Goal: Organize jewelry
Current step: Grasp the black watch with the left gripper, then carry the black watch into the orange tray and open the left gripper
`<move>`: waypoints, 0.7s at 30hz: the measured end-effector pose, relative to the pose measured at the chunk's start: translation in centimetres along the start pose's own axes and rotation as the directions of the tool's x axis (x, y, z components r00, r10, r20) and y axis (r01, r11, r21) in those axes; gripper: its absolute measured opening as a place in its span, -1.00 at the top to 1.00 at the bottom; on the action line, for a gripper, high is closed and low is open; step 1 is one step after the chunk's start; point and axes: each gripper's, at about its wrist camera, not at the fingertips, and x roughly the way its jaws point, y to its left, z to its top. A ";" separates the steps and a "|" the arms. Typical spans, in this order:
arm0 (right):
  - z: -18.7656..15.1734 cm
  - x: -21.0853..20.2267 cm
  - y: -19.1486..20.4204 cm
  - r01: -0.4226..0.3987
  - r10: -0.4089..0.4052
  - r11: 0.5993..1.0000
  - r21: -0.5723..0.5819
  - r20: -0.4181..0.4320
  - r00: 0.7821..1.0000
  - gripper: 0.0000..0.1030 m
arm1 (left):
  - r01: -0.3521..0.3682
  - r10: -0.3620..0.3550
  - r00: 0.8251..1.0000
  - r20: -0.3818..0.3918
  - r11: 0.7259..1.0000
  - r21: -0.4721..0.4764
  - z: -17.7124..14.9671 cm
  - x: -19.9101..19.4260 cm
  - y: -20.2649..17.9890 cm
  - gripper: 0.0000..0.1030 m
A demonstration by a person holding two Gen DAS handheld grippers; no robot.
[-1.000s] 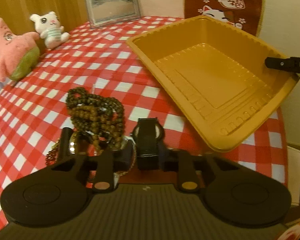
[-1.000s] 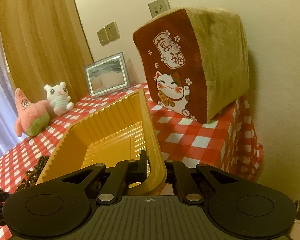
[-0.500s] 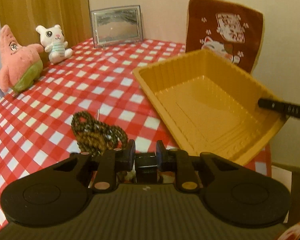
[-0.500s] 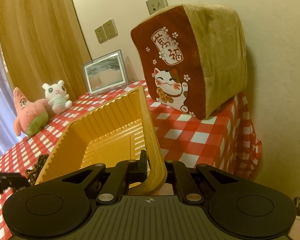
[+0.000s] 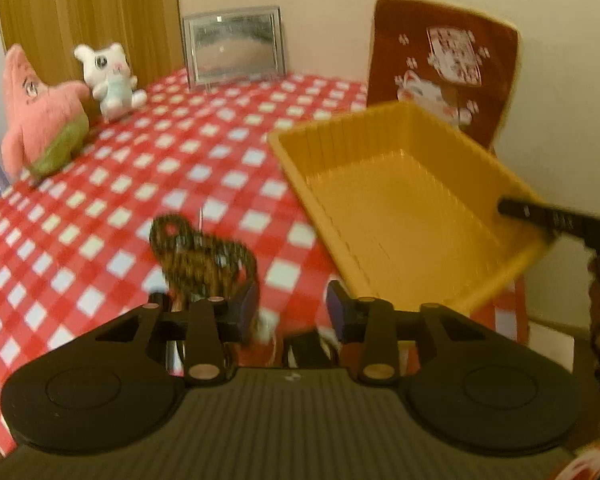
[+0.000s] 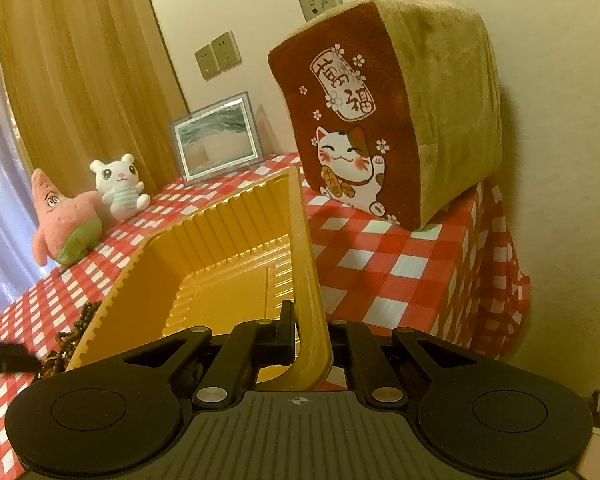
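So, table (image 5: 204,152) in red check, landmark is the yellow tray (image 5: 400,200) sitting at its right edge, tipped up. Big lucky-cat cushion (image 6: 384,120) sits behind the tray against the wall; picture frame (image 5: 234,46) and two plush toys (image 5: 44,120) are far-left of the tray, out of play.

My right tongs (image 6: 310,340) are clamped on the tray's near wall, one finger inside, one outside, holding it tilted toward the left side.

My left tongs (image 5: 292,306) are apart, nothing between them, hovering low just left of the tray's near corner.

Bead bracelets (image 5: 200,256): dark brown pile on the table, left of the tray, just ahead and slightly left of the left tongs. Blurred, so can't count strands. Something small and dark sits below the left tongs, too hidden to name.

Judgement: left hand is the nearer one, right is busy with the tray. The pile runs roughly away from me, so tongs should go forward-left, close across it, then carry right into the tray. Risk: loose strands slipping out.
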 end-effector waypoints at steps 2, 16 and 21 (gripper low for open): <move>0.0 0.0 0.0 0.000 0.000 1.000 0.001 -0.002 1.000 0.88 | 0.011 -0.011 1.000 -0.021 1.000 0.007 -0.9 -0.1 -0.2 0.08; 0.1 0.5 0.2 -0.002 0.002 1.000 -0.014 -0.016 1.000 0.88 | 0.004 -0.007 0.983 -0.184 1.000 -0.015 -3.6 2.7 -1.7 0.57; 0.1 0.7 0.1 -0.006 0.006 1.000 -0.014 -0.019 1.000 0.88 | 0.000 -0.003 0.988 -0.157 1.000 -0.020 -3.0 2.2 -1.1 0.61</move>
